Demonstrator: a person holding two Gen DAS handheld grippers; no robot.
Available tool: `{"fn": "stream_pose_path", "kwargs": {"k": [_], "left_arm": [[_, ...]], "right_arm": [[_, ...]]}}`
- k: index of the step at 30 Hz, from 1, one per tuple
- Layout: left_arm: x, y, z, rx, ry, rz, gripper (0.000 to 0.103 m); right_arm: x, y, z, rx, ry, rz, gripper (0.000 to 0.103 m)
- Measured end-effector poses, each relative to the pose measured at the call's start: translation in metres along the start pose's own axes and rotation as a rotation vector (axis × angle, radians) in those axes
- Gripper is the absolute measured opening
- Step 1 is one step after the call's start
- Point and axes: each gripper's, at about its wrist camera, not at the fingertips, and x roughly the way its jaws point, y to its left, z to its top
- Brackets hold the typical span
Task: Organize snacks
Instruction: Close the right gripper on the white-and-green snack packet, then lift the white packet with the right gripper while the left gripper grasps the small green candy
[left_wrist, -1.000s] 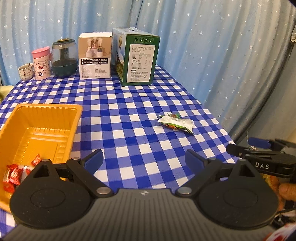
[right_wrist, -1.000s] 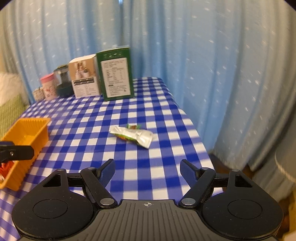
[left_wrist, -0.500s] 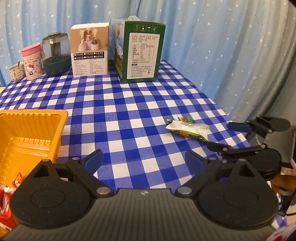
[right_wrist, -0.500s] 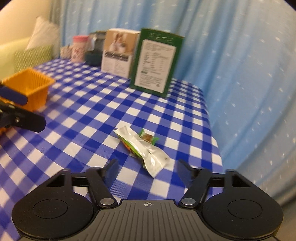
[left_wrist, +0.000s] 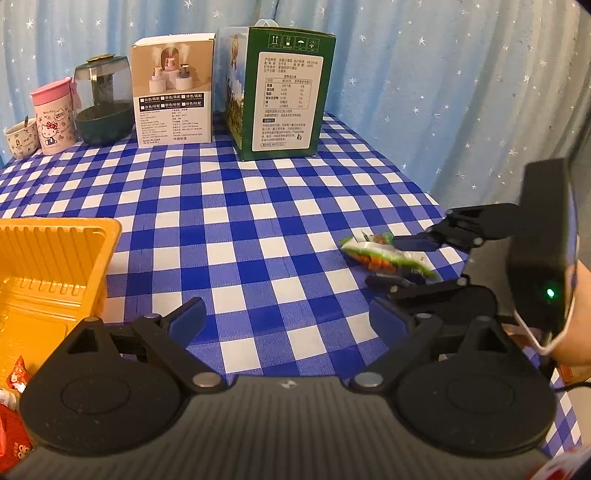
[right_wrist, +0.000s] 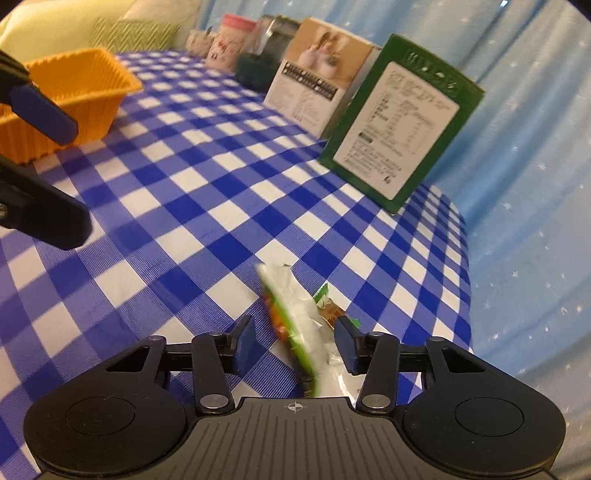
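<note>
— Where is the snack you're after?

— The green-and-white snack packet (right_wrist: 295, 325) lies on the checked tabletop (right_wrist: 207, 206), near its right edge, with a small green-wrapped candy (right_wrist: 330, 308) just beside it. My right claw (right_wrist: 295, 341) sits low around the packet: one blue pad on each side, the packet between them.

— So you have it?

— Not yet. The jaws have just been closing, but I see a gap on the left side, and on the right I cannot tell whether the pad touches the wrapper. The packet rests on the cloth.

— And your left claw?

— My left claw (left_wrist: 288, 317) hangs wide open over the tabletop, nothing between its fingers. The orange tray (left_wrist: 55, 258) is just to its left, with red-wrapped snacks (left_wrist: 14, 376) in its near corner.

— What's at the back?

— A green carton (left_wrist: 284, 92), a white box (left_wrist: 173, 92), a dark jar (left_wrist: 103, 103), a pink cup (left_wrist: 53, 114) and a little mug (left_wrist: 20, 138), against the blue starred curtain (left_wrist: 443, 74).
</note>
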Motion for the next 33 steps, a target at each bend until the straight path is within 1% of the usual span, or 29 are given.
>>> {"fn": "stream_pose_path", "kwargs": {"k": [2,4,5,9,10,11,14,18,21,23,26,28,29,33], "left_arm": [[0.001,0.000,-0.001,-0.001,0.002,-0.002,0.094],[0.001,0.001,-0.001,-0.004,0.005,-0.004,0.094],[0.002,0.001,-0.001,-0.006,0.006,-0.004,0.094],[0.004,-0.001,0.000,-0.002,0.011,-0.011,0.094],[0.004,-0.002,0.000,0.001,0.011,-0.012,0.094],[0.005,-0.003,0.001,0.003,0.010,-0.014,0.094],[0.009,-0.006,0.004,0.007,0.002,-0.029,0.094],[0.021,-0.013,0.009,0.029,-0.012,-0.060,0.094],[0.035,-0.019,0.014,0.036,-0.014,-0.085,0.093],[0.042,-0.023,0.017,0.052,-0.016,-0.090,0.093],[0.048,-0.029,0.018,0.068,-0.018,-0.102,0.093],[0.051,-0.031,0.017,0.073,-0.017,-0.107,0.093],[0.051,-0.031,0.016,0.075,-0.016,-0.109,0.093],[0.054,-0.034,0.012,0.081,-0.007,-0.115,0.093]], "right_arm": [[0.003,-0.003,0.001,0.007,0.003,0.010,0.038],[0.002,-0.004,0.001,0.012,0.009,-0.010,0.030],[0.001,-0.005,0.001,0.025,0.011,-0.009,0.029],[-0.008,-0.002,-0.002,0.061,0.022,-0.010,0.027],[-0.013,-0.002,-0.003,0.093,0.024,-0.008,0.025],[-0.018,-0.004,-0.004,0.145,0.023,0.001,0.025],[-0.033,-0.025,-0.014,0.399,0.005,0.031,0.024],[-0.044,-0.056,-0.035,0.715,0.021,0.046,0.024],[-0.047,-0.072,-0.051,0.893,0.030,0.072,0.024],[-0.047,-0.079,-0.057,0.957,0.016,0.098,0.024],[-0.044,-0.087,-0.063,1.007,-0.003,0.126,0.025],[-0.042,-0.092,-0.068,1.048,-0.017,0.142,0.027],[-0.042,-0.095,-0.069,1.060,-0.019,0.139,0.030],[-0.049,-0.106,-0.076,1.091,-0.043,0.070,0.030]]}}
